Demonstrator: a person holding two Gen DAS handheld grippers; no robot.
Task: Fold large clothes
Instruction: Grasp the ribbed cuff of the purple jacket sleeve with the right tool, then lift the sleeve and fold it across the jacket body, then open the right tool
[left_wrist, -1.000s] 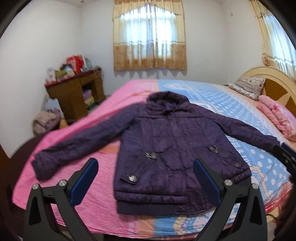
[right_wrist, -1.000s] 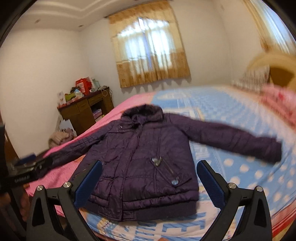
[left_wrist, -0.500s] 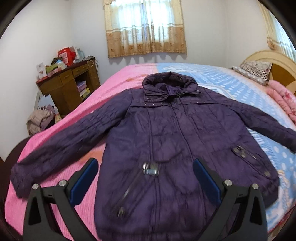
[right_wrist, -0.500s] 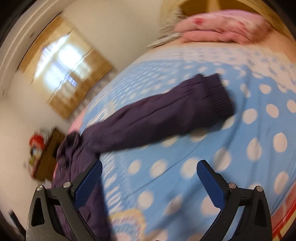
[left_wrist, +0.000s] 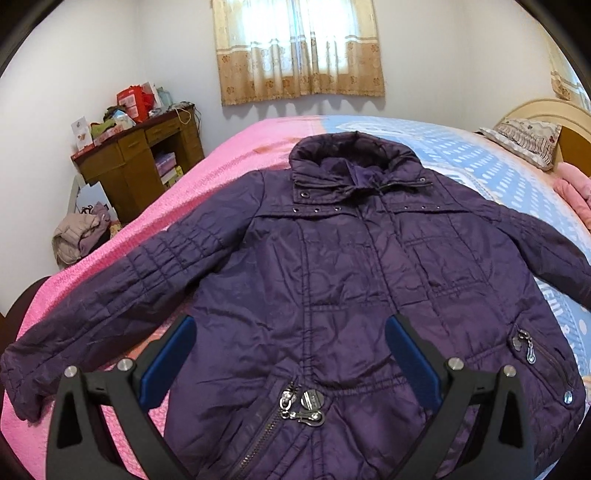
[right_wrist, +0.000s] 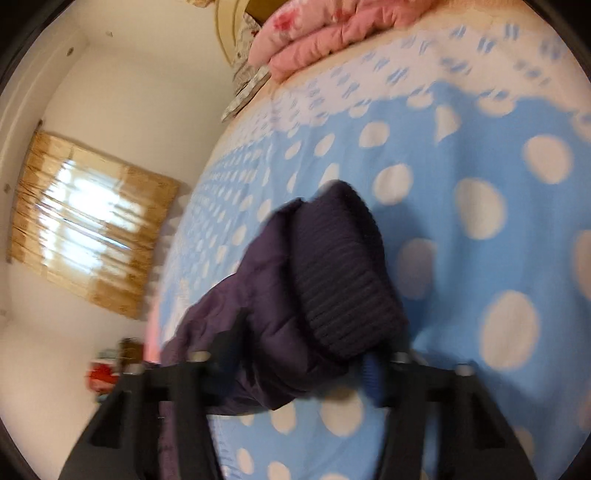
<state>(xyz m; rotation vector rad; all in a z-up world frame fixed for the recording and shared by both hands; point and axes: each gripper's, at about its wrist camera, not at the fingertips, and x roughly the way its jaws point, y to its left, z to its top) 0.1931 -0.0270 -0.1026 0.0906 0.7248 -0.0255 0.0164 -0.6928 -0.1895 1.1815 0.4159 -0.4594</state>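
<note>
Purple and puffy, the jacket lies flat and unfolded across the bed, the left claw spread wide above its middle, while the right claw has just been closing and pinches the sleeve cuff, so folding has barely begun.

**Right gripper closed on the jacket sleeve**

View rolled and motion-blurred. The right gripper has just been closing its jaws, and the purple jacket sleeve now sits pinched between them, just behind its ribbed knit cuff. The cuff projects forward over the blue polka-dot bedspread. A folded pink quilt lies at the far end of the bed. A curtained window brightens the wall at left.
</note>
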